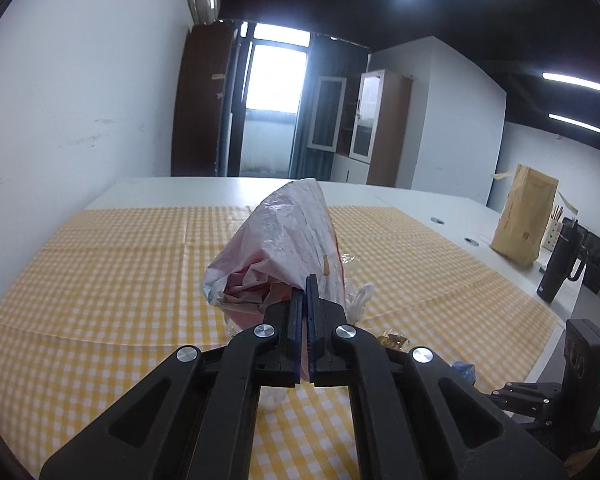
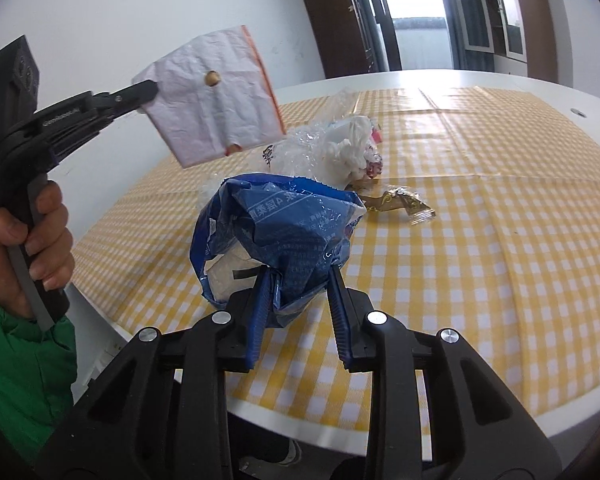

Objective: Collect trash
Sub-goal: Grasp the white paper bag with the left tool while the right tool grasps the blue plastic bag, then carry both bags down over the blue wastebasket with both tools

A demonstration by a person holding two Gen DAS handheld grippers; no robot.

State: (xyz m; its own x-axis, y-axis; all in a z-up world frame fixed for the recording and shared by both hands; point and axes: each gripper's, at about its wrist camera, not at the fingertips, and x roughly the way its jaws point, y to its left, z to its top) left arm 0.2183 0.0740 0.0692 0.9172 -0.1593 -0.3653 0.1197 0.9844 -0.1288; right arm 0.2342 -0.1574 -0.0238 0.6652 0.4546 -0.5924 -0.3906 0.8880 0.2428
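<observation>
My left gripper (image 1: 306,286) is shut on the edge of a crumpled white paper bag (image 1: 284,236) with an orange strip, held up above the yellow checked tablecloth (image 1: 100,280). The right wrist view shows that bag (image 2: 216,100) hanging from the left gripper (image 2: 150,89), which a hand in a green sleeve grips. My right gripper (image 2: 300,276) is shut on a crumpled blue plastic wrapper (image 2: 284,228), held just over the cloth. Behind it lie clear film and a knotted white plastic bag (image 2: 340,148), and a gold wrapper (image 2: 400,204).
A brown paper bag (image 1: 524,220) and a black tumbler (image 1: 560,268) stand at the table's right side. The white table's (image 2: 520,412) near edge runs just below the right gripper. A wall is on the left, with cabinets and a balcony door behind.
</observation>
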